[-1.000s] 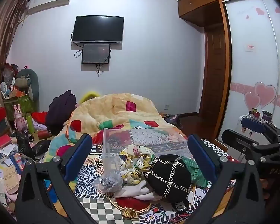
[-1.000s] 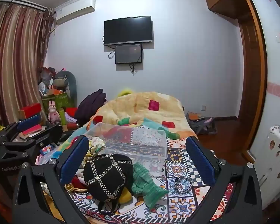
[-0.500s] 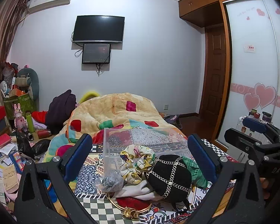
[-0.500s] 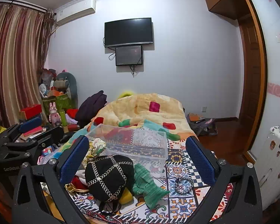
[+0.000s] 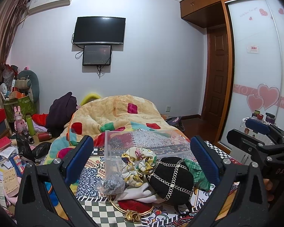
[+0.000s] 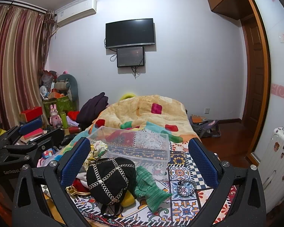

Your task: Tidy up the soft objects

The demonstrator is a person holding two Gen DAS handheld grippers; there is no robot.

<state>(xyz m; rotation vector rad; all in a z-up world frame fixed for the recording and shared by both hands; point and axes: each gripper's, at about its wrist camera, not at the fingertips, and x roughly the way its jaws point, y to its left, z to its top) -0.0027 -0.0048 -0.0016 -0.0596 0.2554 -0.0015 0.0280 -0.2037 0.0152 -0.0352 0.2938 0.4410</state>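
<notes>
- The left gripper [image 5: 142, 158] is hovering above the bed with its blue-padded fingers [image 5: 79, 158] spread wide apart, gripping nothing.
- The right gripper [image 6: 140, 159] is likewise hanging over the bed, its blue pads [image 6: 74, 162] standing well apart and touching nothing.
- A heap of soft objects is lying between and just beyond both sets of fingers: a black cap [image 5: 170, 177] crossed with metal chains is sitting at the front of the pile on the patterned bedspread [image 6: 181, 208].
- A floral scrunchie [image 5: 137, 160] is resting just beside the cap, with a green knitted piece [image 6: 149, 187] lying against the cap's other side.
- A small clear bag of grey bits [image 5: 110, 182] is lying near the scrunchie, and a red pouch with a gold strap [image 5: 134, 207] is poking out from under white cloth.
- A beaded bracelet [image 6: 186, 186] is lying apart from the heap on the bedspread.
- A clear plastic storage box [image 6: 134, 145] is sitting open just behind the pile, nothing visible inside it.
- A yellow patchwork quilt [image 5: 119, 113] is bunched up beyond the box.
</notes>
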